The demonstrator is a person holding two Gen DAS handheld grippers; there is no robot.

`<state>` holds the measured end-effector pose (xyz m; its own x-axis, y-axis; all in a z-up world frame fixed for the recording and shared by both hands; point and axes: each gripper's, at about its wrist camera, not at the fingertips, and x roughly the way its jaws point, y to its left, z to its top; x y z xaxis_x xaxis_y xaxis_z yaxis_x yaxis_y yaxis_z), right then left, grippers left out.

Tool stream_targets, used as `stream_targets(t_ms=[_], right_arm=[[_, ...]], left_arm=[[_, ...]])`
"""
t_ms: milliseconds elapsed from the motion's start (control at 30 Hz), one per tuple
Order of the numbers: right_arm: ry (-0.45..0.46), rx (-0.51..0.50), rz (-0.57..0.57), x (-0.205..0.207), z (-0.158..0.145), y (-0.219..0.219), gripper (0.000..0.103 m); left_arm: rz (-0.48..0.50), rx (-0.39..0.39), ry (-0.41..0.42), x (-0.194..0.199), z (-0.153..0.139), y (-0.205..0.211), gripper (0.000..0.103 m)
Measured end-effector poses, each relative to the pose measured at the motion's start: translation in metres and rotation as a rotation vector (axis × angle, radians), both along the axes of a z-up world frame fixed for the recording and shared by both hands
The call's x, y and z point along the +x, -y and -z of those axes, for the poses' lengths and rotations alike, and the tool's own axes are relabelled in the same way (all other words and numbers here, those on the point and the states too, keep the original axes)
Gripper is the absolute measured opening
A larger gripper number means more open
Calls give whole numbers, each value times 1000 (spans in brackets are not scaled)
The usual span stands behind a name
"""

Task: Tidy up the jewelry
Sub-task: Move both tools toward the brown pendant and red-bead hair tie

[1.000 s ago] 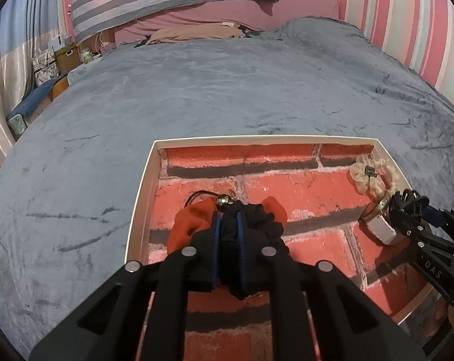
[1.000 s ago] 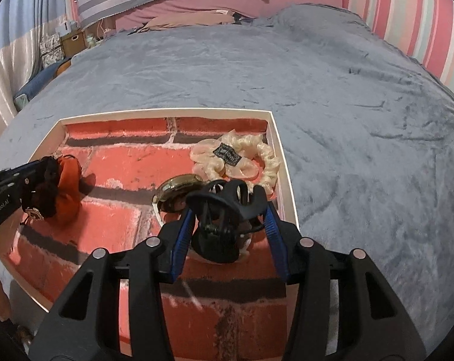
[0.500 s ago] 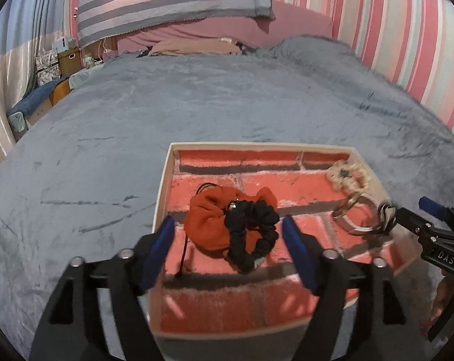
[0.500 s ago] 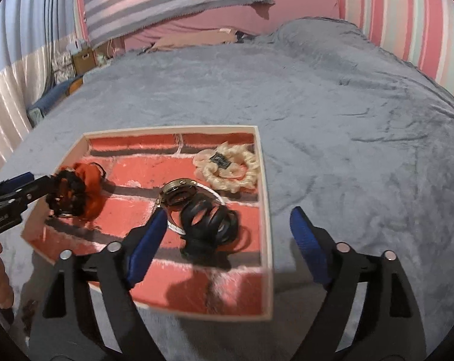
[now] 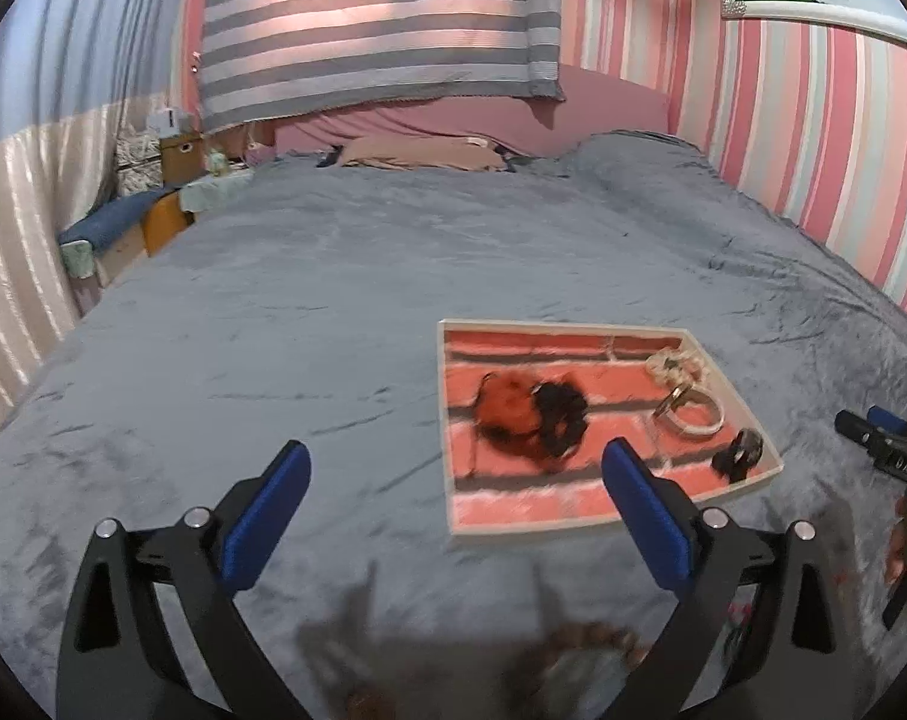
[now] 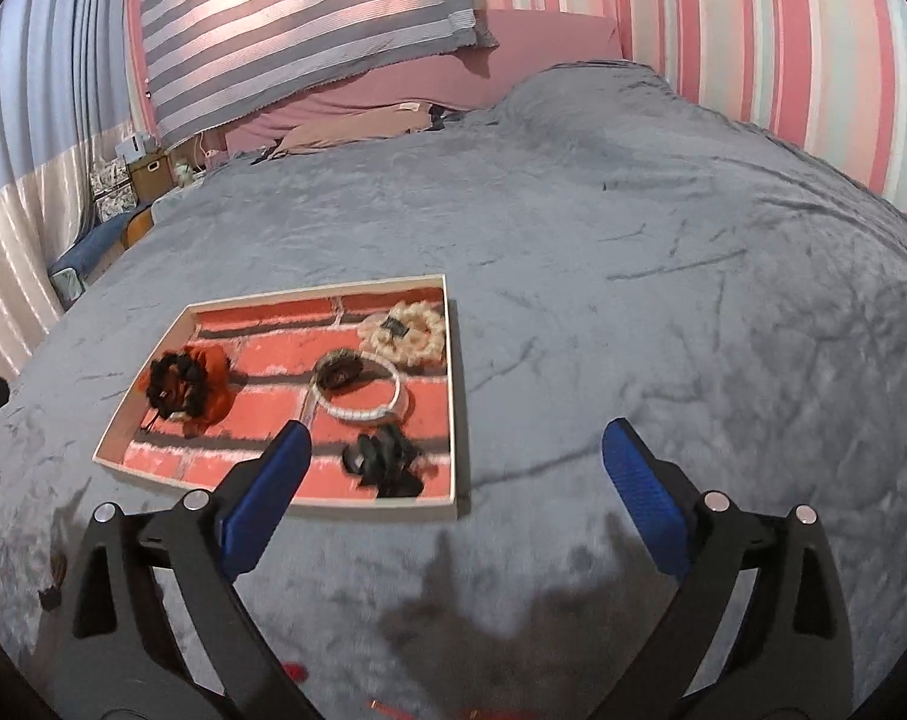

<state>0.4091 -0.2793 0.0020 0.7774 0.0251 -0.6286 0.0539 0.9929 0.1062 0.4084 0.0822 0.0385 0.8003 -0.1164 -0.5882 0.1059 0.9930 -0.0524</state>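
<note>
Both the left gripper (image 5: pixel 456 489) and right gripper (image 6: pixel 456 474) have jaws opening wide, holding nothing. The jewelry sits in the tray (image 6: pixel 450 396) near the bed's (image 6: pixel 633 240) front edge. Best to pull away gently, not bumping the tray.

Both grippers, left (image 5: pixel 456 483) and right (image 6: pixel 456 465), have released and pulled back from the tray (image 6: pixel 453 396), jaws opening; scrunchies (image 5: pixel 528 411) and black clip (image 6: pixel 384 459) now lie ahead of them.

Dim, motion-blurred fisheye views, dark corners
</note>
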Motion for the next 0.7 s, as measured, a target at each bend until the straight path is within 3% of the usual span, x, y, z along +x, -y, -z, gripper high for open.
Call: stream_targets(t_ms=[133, 300, 700], right_arm=[[-12, 17, 3, -21, 10, -9, 95], [-29, 26, -5, -46, 25, -24, 95], [-54, 37, -16, -100, 56, -54, 95]], left_arm=[[-4, -17, -37, -27, 15, -18, 96], [-17, 26, -71, -54, 35, -23, 96], [-60, -15, -144, -103, 80, -42, 96]])
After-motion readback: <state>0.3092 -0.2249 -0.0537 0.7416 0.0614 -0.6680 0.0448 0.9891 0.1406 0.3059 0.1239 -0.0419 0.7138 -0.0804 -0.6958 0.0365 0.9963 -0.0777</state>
